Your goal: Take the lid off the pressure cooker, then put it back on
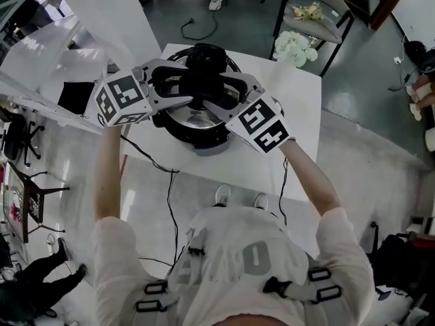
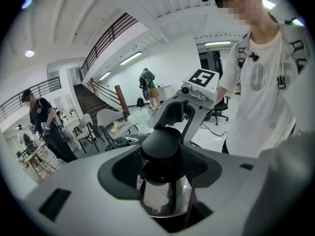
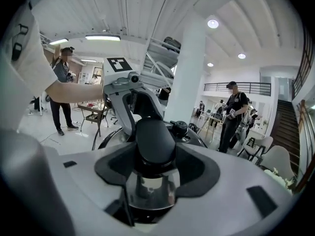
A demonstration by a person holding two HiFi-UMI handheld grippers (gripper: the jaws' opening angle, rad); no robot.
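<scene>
- The lid (image 1: 204, 66) is at upper centre of the head view, apparently raised just off the cooker body (image 1: 198, 136) on the white table (image 1: 302, 107).
- The left gripper (image 1: 178, 92) and right gripper (image 1: 228, 99) approach from opposite sides. Each has its jaws partway closed, clamped on a black lid handle (image 2: 161, 144).
- Judged heavy, rigid and polished-slippery. The black handles are the sound hold, and the lid should be kept level.

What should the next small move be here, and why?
Probably lift the lid a little higher, level, before carrying it aside. The left tongs and right tongs both clamp its black handle from opposite sides, and the steel inner pot shows just under it, so it seems barely clear.
</scene>
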